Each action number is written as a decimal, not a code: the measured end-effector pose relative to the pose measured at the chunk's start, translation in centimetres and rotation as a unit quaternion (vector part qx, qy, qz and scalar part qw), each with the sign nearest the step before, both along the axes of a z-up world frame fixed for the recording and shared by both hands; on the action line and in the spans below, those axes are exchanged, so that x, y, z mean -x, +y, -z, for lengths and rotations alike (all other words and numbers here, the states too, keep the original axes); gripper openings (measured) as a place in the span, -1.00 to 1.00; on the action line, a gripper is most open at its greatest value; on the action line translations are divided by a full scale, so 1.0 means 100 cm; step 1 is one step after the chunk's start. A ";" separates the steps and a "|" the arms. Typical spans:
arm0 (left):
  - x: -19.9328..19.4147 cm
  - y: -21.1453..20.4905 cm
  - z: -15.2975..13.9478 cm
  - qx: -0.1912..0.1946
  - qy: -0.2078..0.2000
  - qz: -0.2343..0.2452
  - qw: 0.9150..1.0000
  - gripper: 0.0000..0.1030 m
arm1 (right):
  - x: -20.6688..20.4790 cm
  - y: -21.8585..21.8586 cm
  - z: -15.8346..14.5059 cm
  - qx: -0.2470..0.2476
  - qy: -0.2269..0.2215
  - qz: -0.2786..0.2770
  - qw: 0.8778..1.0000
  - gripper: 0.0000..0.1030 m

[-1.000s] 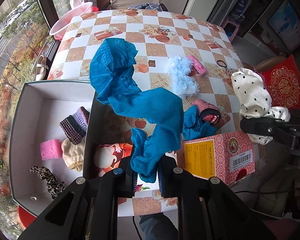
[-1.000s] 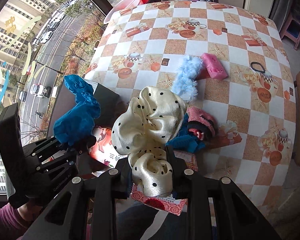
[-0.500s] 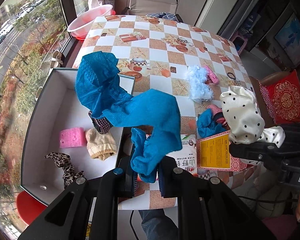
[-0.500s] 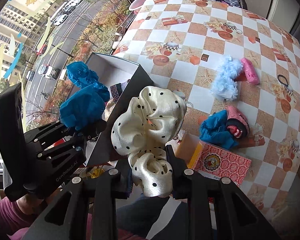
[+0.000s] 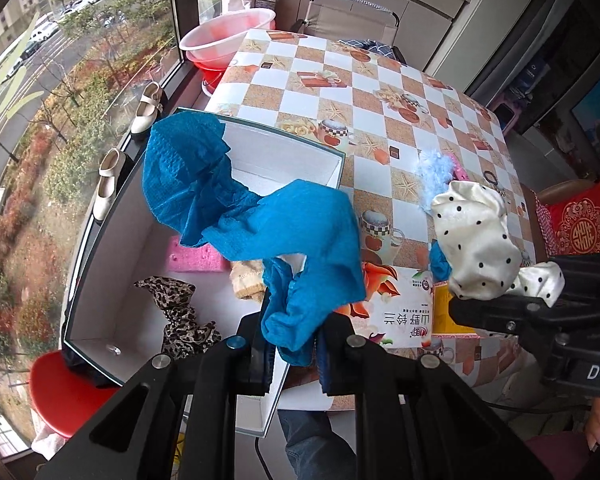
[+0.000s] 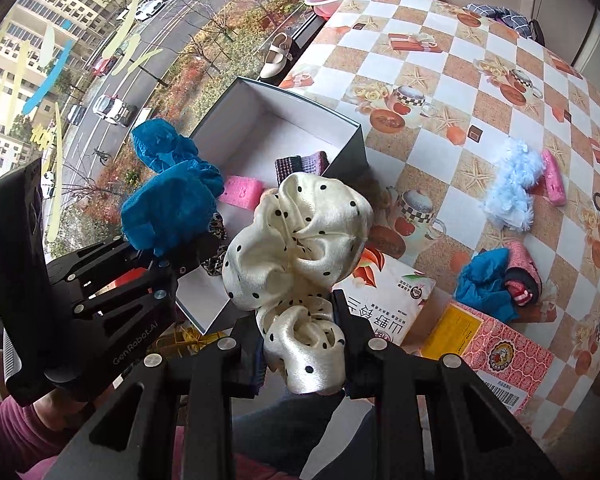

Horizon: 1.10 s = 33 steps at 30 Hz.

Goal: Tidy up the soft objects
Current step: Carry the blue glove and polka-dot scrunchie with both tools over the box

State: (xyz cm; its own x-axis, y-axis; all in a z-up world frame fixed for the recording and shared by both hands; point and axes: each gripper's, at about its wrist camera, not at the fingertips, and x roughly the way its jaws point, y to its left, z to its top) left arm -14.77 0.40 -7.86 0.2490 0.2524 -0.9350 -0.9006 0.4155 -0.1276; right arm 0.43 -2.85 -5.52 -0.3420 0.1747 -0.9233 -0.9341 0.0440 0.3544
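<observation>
My blue cloth [image 5: 256, 216] covers part of pink sponge [image 5: 196, 258] and beige knit piece [image 5: 246, 280] in box [image 5: 100, 248]. Cream dotted scrunchie [image 6: 300, 240] hides near box corner and dark knit band's [image 6: 300, 162] lower part. Print on pink carton [image 6: 500, 356] unreadable.

Readable on the side of the left gripper [image 6: 100, 308]: "GenRobot.AI". On the body of the right gripper [image 5: 580, 360]: "DAS", cut off by the frame edge. Upside down on the flat packet [image 5: 396, 312]: Chinese characters "山野铃兰". On the red patterned box [image 6: 500, 364]: a barcode with small unreadable print. On the red cushion [image 5: 580, 224]: a gold 囍 emblem.
</observation>
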 end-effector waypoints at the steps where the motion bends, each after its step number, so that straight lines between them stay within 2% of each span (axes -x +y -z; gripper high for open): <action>1: 0.003 0.000 0.000 0.000 0.000 -0.003 1.000 -0.65 | 0.002 0.002 0.000 0.000 0.000 -0.002 1.000 -0.43; 33: 0.078 0.008 0.026 0.019 0.009 -0.113 0.993 -0.65 | 0.054 0.045 0.009 0.009 -0.013 -0.065 0.998 -0.43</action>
